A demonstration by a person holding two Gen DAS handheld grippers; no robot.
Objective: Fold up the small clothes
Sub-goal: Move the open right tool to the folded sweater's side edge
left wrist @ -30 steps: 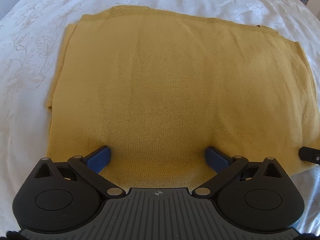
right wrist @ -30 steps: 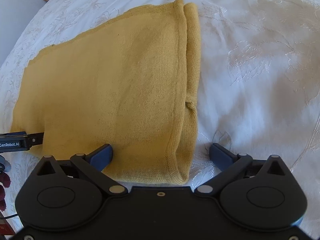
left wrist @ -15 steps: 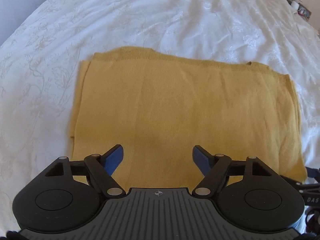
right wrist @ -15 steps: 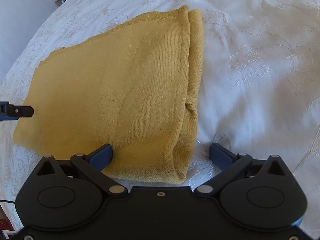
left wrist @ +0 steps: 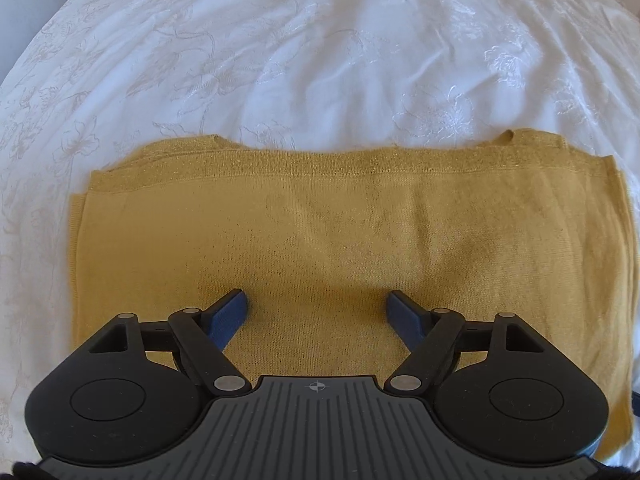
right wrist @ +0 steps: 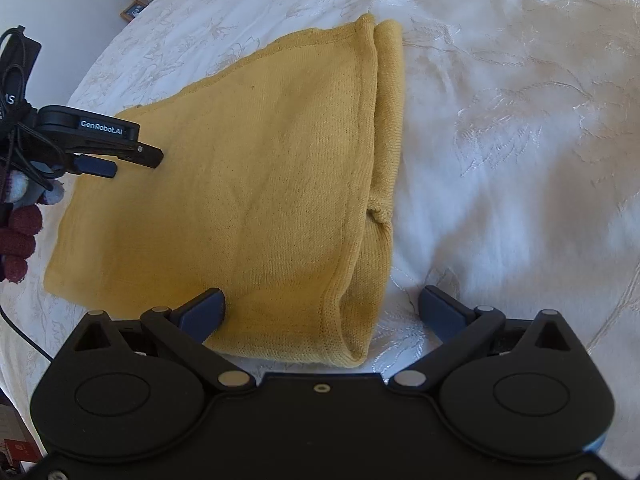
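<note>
Since the earlier frame the left gripper [left wrist: 316, 306] has drawn back from the yellow knit garment [left wrist: 320, 232], and its jaws have just been opening a little, nothing between them. Only the right wrist view shows the garment's doubled side fold [right wrist: 380, 168]. The right gripper [right wrist: 322, 304] stands apart, empty, over the garment's near corner. The garment lies folded on the white embroidered bedspread [left wrist: 320, 60]; a picture frame [right wrist: 134, 10] stands beyond it.

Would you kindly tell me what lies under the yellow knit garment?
The yellow knit garment lies folded on a white embroidered bedspread, which shows all around it. Its own lower layers peek out at the right edge; anything else beneath is covered.
</note>
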